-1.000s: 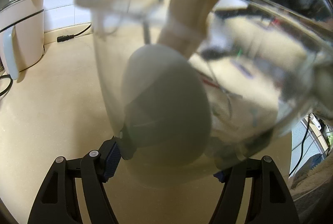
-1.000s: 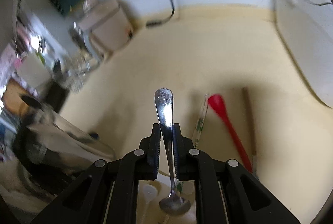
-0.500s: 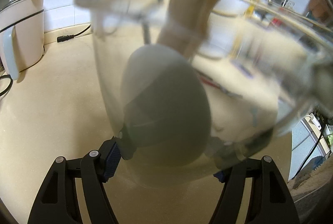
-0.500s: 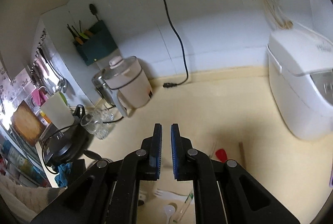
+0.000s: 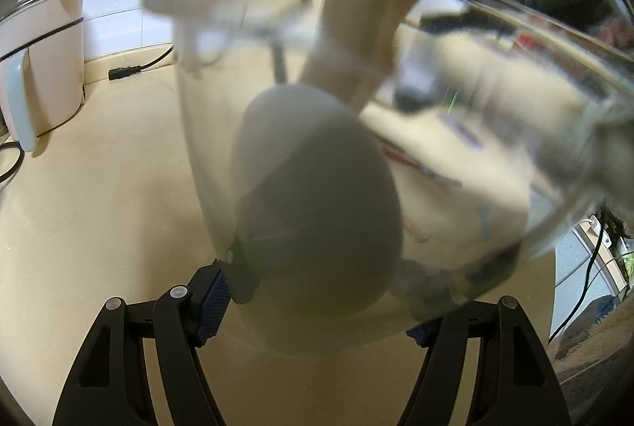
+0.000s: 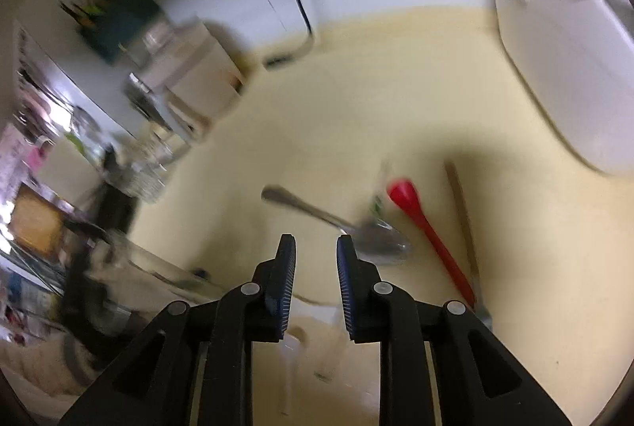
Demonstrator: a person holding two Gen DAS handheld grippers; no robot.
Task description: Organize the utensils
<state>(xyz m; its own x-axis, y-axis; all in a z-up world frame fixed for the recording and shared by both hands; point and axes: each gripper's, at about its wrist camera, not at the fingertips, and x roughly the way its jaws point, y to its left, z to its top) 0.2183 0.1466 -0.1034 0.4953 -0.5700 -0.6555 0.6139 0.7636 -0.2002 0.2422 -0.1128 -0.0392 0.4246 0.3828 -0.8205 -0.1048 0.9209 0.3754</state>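
Our left hand-held gripper [image 5: 317, 311] grips the glass jar [image 5: 396, 148] holding a ladle; our right hand-held gripper [image 6: 316, 279], opening, holds nothing. The metal spoon [image 6: 337, 224] and red spoon [image 6: 420, 212] remain mid-counter [image 6: 356, 109].

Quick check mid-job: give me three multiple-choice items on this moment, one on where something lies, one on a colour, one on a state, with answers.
1. Where is the metal spoon?
A. on the counter ahead of the right tool
B. clamped in the right tool
C. on the white appliance

2. What colour is the plastic spoon beside it?
A. green
B. red
C. blue

3. What does the left tool hold?
A. nothing
B. a plate
C. a clear glass container

Answers: 1 A, it lies flat on the counter beyond the right tool, whose jaws are opening, empty; 2 B, plainly red; 3 C, the clear glass container sits between both pads.
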